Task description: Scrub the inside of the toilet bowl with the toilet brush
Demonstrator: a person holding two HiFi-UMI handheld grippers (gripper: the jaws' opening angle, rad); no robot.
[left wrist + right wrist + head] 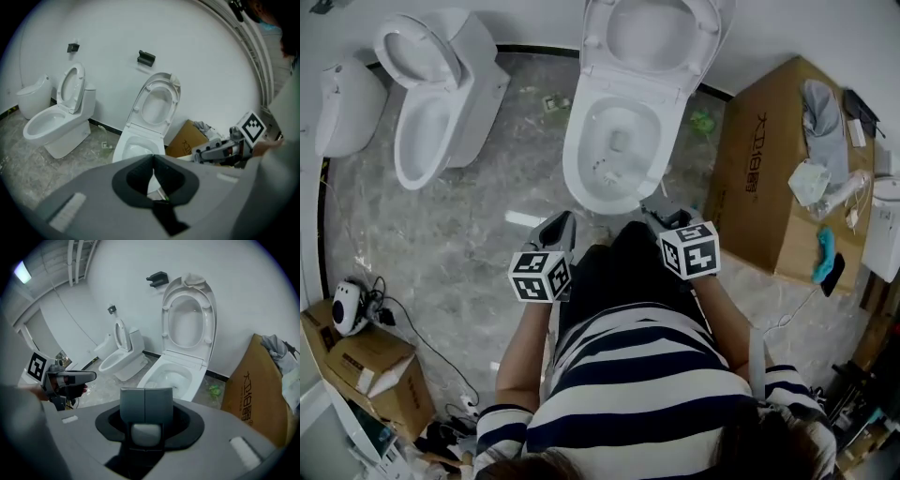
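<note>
Alignment first: the white ceramic toilet bowl [577,150] lies at 12 o'clock from both claws, directly ahead of the person on the grey marbled floor [487,216]. Its long axis runs roughly 12 to 6, front rim toward the person and the raised white seat and lid [652,33] at the far end. The left claw [564,218] sits at about 7 o'clock off the front rim and the right claw [659,213] at about 5 o'clock. Both are near the rim, and neither is clearly the nearer.

Left claw [152,161]: jaws pressed together, nothing identifiable between them. Right claw [144,401]: jaws likewise together and empty.

Toilet brush: not positively identified in any view, and neither claw holds it. A blue object [823,251] lies on the brown cardboard box [759,178] at 3 o'clock from the bowl, but what it is cannot be told.

Bowl condition: glossy white, oval and open, with a few small pale marks low on the inner front wall — too small to identify. A second white toilet [427,141] stands at 9 o'clock, well apart.

Judgement — scrubbing has not begun; a brush must be taken up first.
</note>
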